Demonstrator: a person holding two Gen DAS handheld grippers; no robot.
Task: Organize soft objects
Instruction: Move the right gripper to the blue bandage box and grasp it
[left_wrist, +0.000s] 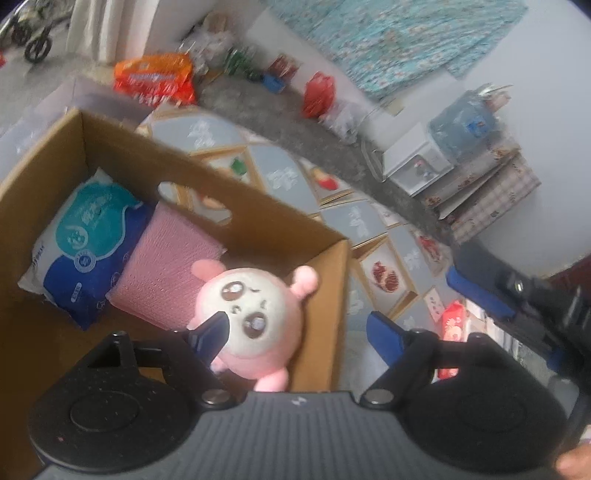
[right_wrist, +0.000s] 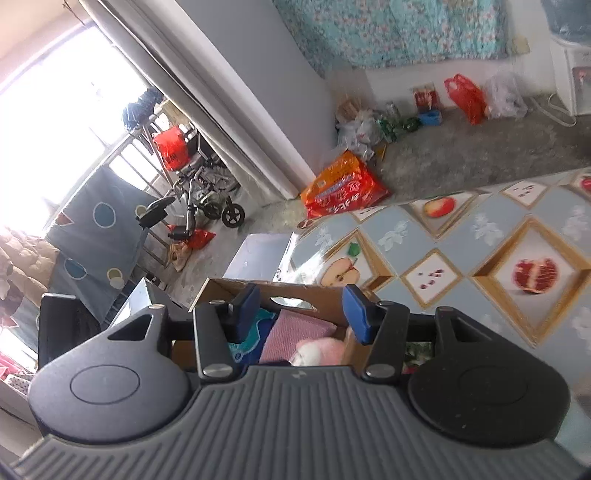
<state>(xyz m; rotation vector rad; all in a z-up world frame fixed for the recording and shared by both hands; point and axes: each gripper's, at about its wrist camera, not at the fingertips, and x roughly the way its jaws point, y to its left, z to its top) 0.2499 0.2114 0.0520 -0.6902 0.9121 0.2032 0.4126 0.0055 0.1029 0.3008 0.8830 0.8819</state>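
My left gripper (left_wrist: 299, 328) stands spread wide over the cardboard box (left_wrist: 258, 206), its pads pinching nothing, with the pink plush toy (left_wrist: 255, 314) lying between and below them in the box's near corner (one blue finger crosses its face in the left wrist view). Beside the toy lie a pink knitted cloth (left_wrist: 162, 273) and a blue-and-teal soft pack (left_wrist: 81, 236). My right gripper (right_wrist: 303, 306) hangs partly spread and empty above the same box, which stands on the fruit-patterned mat (right_wrist: 480, 236).

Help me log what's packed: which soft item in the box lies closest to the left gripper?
The pink plush toy, beside the left gripper; the pink cloth and blue-white pack lie farther back.
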